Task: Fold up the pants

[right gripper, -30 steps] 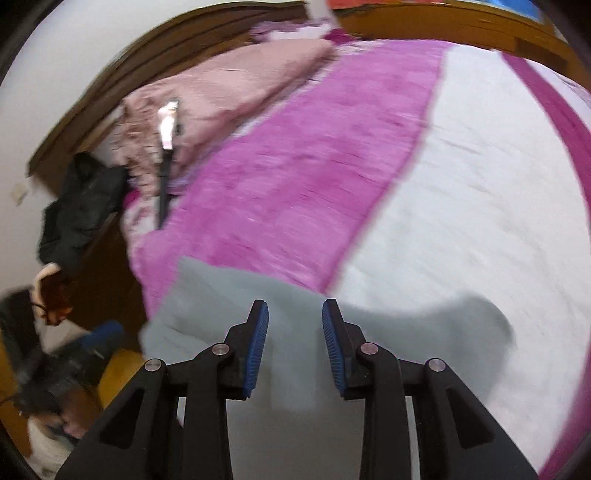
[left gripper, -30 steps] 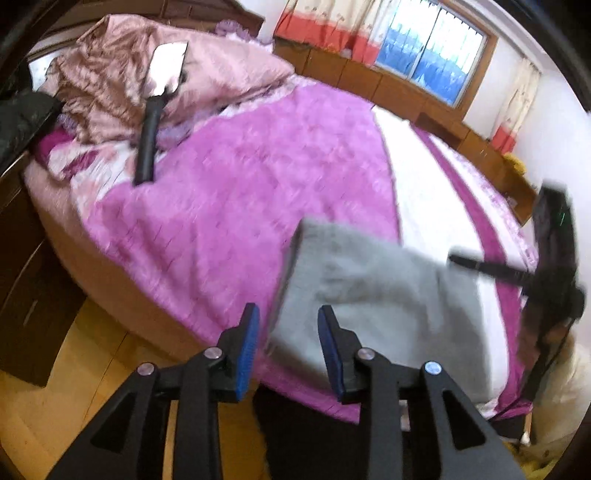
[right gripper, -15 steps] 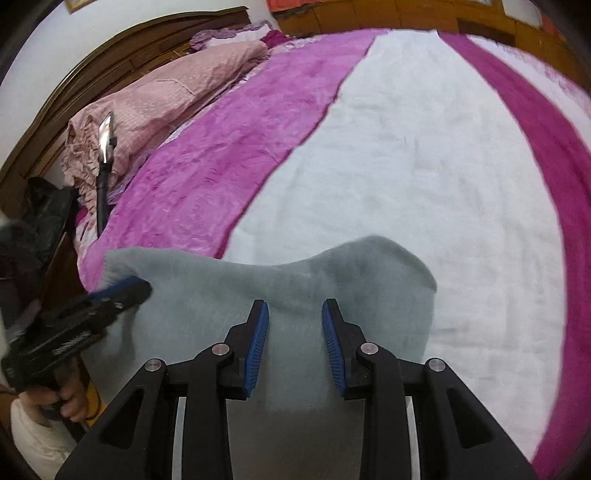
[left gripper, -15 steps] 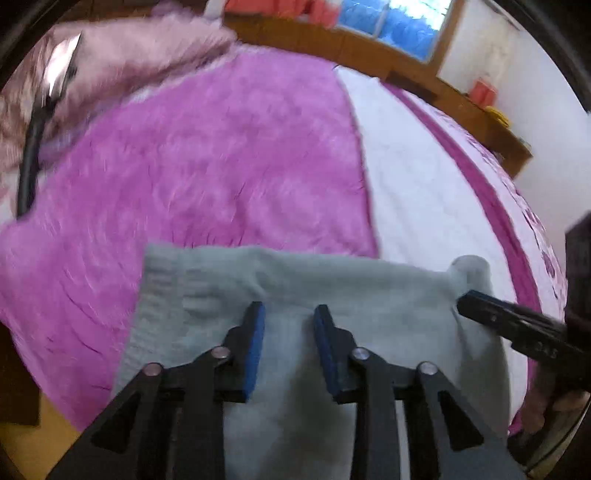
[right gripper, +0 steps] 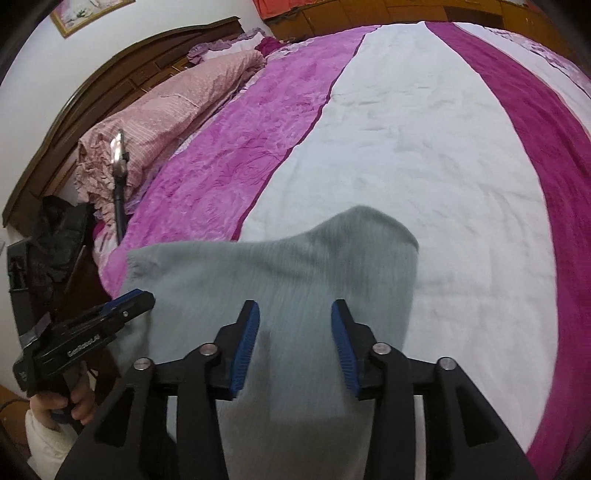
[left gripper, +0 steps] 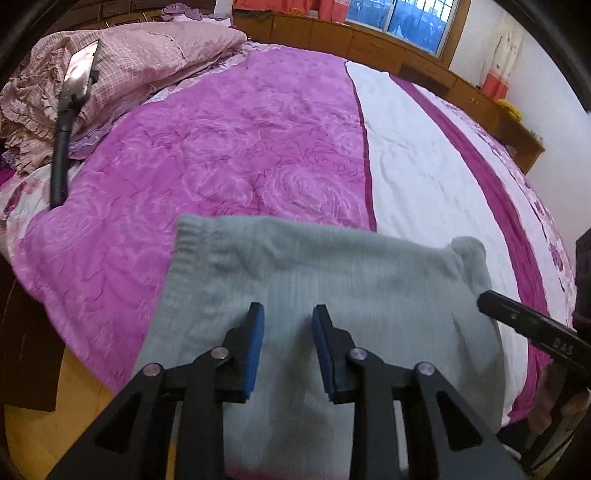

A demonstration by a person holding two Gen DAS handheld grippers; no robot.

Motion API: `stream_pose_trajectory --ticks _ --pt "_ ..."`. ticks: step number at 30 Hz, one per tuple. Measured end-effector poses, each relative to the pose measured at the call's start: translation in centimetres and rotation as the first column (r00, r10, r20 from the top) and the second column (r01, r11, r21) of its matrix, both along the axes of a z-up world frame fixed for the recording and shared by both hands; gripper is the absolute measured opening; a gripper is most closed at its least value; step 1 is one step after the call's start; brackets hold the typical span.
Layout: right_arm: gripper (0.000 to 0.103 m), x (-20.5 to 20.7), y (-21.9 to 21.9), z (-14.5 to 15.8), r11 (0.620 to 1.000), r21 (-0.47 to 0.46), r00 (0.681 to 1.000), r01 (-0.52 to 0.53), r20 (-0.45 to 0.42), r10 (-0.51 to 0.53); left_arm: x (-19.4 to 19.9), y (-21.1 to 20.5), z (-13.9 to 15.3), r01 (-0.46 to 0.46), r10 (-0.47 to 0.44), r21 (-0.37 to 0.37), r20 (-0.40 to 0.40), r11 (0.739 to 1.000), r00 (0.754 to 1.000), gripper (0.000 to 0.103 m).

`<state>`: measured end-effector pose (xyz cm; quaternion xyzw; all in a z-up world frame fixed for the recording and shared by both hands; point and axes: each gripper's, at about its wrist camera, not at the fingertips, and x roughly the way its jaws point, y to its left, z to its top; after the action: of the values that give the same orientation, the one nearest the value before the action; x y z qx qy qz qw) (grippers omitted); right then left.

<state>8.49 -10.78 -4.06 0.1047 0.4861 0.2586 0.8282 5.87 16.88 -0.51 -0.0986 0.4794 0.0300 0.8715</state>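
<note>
Grey knitted pants (left gripper: 317, 280) lie on the near edge of the bed, ribbed waistband at the left (left gripper: 192, 243). They also show in the right wrist view (right gripper: 295, 280). My left gripper (left gripper: 288, 347) is open, its blue pads above the fabric near the waistband side. My right gripper (right gripper: 293, 343) is open wider, above the pants' right part. The left gripper shows at the left in the right wrist view (right gripper: 110, 314). The right gripper's finger (left gripper: 524, 321) shows at the right in the left wrist view.
The bed carries a purple, white and magenta quilt (left gripper: 258, 147). A pink checked duvet (left gripper: 147, 55) is piled at the headboard, with a black-handled tool (left gripper: 62, 122) on it. Wooden cabinets and a window (left gripper: 406, 22) stand behind. Wood floor (left gripper: 48, 417) lies at lower left.
Both grippers came in over the pants from the bed's near edge. The right gripper's jaws have opened wider than half a second ago. The pants now lie spread on the quilt.
</note>
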Motion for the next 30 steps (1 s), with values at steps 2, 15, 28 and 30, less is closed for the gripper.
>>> stream_pose_trajectory --ticks 2,15,28,30 --pt "0.037 -1.3 -0.8 0.5 1.0 -0.005 1.0 -0.002 -0.006 0.002 -1.1 0.1 0.4 0.002 -0.002 -0.004 -0.005 1.0 1.0 0.029" --pt "0.047 -6.2 -3.0 -1.7 0.994 -0.102 0.984 0.041 -0.166 -0.058 -4.7 0.3 -1.9 0.017 -0.016 0.009 -0.08 1.0 0.997 0.035" --pt "0.07 -5.8 -3.1 -4.3 1.0 -0.026 0.975 0.016 -0.22 -0.022 -5.1 0.6 -2.3 0.033 -0.034 -0.002 -0.062 0.999 0.997 0.039" --pt "0.072 -5.8 -3.0 -4.3 1.0 -0.017 0.977 0.01 -0.214 -0.013 -5.1 0.6 -2.4 0.037 -0.037 -0.004 -0.062 0.999 0.997 0.04"
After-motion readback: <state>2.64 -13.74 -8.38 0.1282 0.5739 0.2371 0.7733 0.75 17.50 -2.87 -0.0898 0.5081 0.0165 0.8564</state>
